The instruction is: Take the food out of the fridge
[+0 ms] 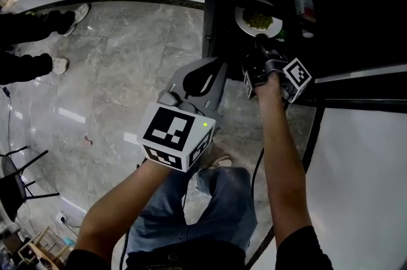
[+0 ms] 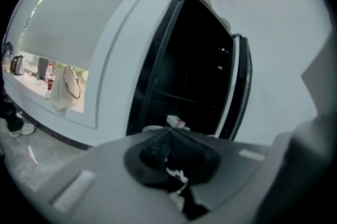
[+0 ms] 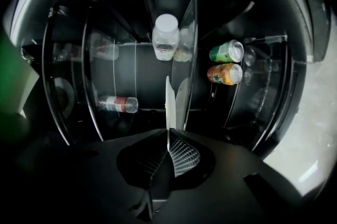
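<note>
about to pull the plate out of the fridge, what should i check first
1. Right gripper jaws closed on the plate rim: ok.
2. Green food sitting on the plate: ok.
3. Fridge door open: ok.
4. Red-labelled bottle clear of the plate's way out: cannot tell.
5. Left gripper empty, jaws together, outside the fridge: ok.
</note>
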The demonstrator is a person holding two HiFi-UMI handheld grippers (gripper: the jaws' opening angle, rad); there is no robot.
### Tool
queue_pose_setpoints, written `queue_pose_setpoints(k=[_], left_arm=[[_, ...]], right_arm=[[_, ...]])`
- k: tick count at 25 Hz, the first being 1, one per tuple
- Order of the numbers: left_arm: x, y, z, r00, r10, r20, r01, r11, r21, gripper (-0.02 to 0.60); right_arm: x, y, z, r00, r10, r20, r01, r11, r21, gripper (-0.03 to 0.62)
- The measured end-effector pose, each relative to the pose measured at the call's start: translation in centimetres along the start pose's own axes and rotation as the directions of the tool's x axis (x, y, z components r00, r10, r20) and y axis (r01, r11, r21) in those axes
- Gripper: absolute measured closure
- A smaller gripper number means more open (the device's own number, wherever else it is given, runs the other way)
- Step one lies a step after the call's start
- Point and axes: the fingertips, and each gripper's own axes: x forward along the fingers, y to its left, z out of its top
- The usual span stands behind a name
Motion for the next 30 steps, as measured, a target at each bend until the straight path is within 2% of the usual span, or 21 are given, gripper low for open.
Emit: queue_pose_setpoints(k=[6, 18, 24, 30], left_arm=[[0.2, 0.3, 0.0, 1.000, 0.002, -0.013, -0.002, 1.000, -0.017, 0.580], [-0.1, 0.7, -0.4, 0.999, 0.013, -0.043, -0.015, 0.999, -0.039, 0.580], [-2.3, -1.2, 1.7, 0.997, 0.000, -0.083, -0.005, 0.998, -0.061, 0.580], [-4.7, -4.6, 5.6, 0.994, -0.014, -0.110, 0.006, 0.998, -0.067, 0.580]], right_arm=[[-0.9, -0.6, -1.5, 0.999, -0.038, -0.008, 0.038, 0.999, 0.032, 0.585], [-0.5, -0.8, -0.7, 0.999, -0.046, -0.008, 0.046, 0.998, 0.031, 0.585], [-6.2, 1.2, -3.3, 0.997, -0.075, -0.034, 0.077, 0.996, 0.040, 0.585], [-14.0, 8.1, -6.5, 0.992, -0.125, -0.036, 0.126, 0.991, 0.048, 0.585]])
